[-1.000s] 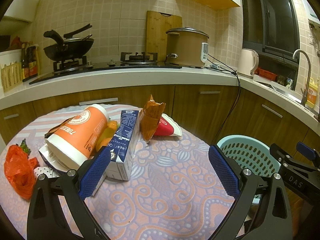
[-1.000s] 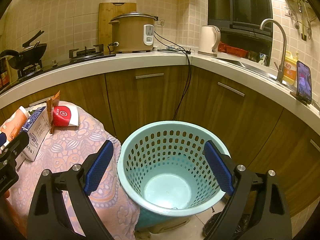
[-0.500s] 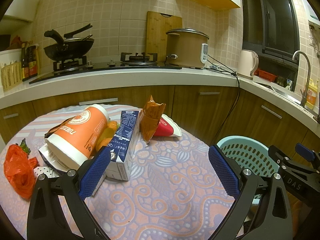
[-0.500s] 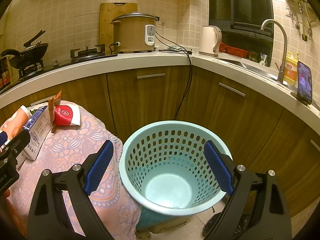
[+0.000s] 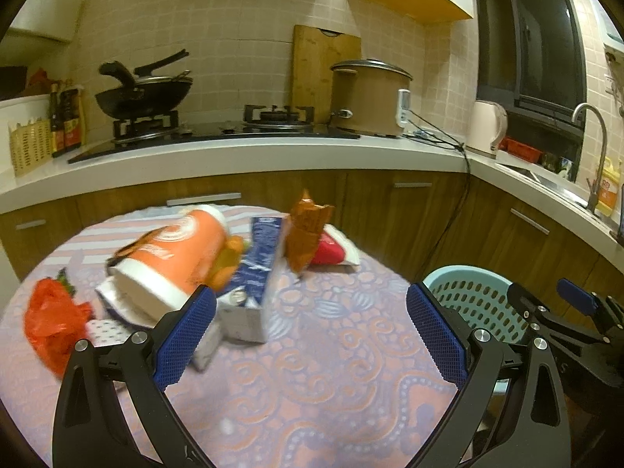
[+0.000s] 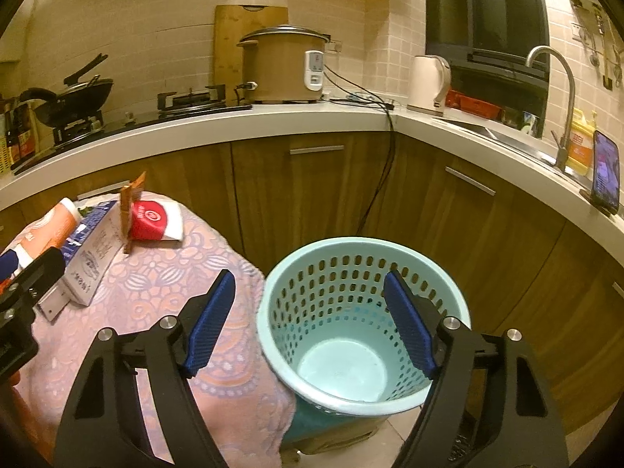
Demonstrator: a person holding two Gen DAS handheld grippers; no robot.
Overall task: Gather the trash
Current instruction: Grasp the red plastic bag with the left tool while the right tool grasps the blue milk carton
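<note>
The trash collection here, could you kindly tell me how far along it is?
Nothing looks done: the basket is empty. Nothing is in hand; the left gripper is open over the table, and the right gripper has closing jaws with nothing between them. Left: the orange cup, carton, brown wrapper, red packet and red bag.

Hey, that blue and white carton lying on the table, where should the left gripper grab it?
Grip the blue and white carton across its narrow body near the closest end, coming straight in; it lies lengthwise toward the open left gripper.
</note>
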